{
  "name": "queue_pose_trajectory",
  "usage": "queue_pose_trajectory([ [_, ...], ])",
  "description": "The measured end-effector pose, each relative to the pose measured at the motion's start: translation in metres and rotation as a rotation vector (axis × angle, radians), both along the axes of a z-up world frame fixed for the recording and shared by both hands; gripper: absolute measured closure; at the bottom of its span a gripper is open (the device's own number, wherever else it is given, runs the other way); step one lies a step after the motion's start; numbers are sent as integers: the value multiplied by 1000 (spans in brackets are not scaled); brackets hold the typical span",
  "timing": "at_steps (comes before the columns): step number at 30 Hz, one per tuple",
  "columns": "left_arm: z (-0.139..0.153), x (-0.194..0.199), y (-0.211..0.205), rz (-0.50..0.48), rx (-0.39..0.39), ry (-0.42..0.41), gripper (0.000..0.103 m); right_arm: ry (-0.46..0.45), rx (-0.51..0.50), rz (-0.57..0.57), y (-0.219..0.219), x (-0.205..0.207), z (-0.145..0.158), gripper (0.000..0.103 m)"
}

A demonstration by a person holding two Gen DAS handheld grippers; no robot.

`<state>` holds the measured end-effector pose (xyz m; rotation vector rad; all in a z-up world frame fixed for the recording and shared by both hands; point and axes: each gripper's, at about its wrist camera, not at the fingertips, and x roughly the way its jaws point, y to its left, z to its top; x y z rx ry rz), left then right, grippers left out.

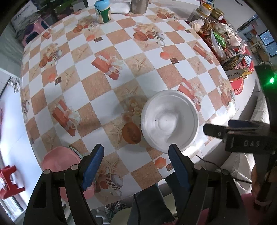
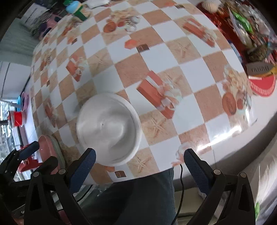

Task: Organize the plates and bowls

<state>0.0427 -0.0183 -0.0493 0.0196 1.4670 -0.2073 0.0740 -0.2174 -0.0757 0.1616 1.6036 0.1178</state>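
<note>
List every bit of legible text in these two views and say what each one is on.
"DAS": white letters on the black body of the right gripper, seen in the left wrist view; more may be cut off.
Card at the table edge: capital letters, appearing reversed, not readable for certain.
Bottle label: too small to read.
Boxes beyond the table: print too blurred.

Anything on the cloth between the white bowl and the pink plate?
No: only bare patterned tablecloth separates the white bowl from the pink plate, clearest in the left wrist view.
</note>
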Motion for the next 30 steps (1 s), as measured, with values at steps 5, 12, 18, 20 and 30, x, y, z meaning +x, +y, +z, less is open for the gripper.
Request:
queue_pose_trajectory([
  [5, 2, 0, 2, 5, -3, -5, 23, 2, -3, 26, 9, -4, 0, 1],
  [12, 1, 0, -2, -2, -2, -7, 23, -11, -14, 63, 15, -9, 1, 1],
  [18, 0, 1, -5, 3, 0, 1, 23, 4, -16, 45, 9, -10, -2, 1],
  [20, -1, 1, -7, 3, 1, 5, 23, 6, -16, 42, 8, -11, -3, 1],
  [30, -7, 4, -14, -6, -1, 21, 23, 21, -16, 36, 2, -9, -6, 1],
])
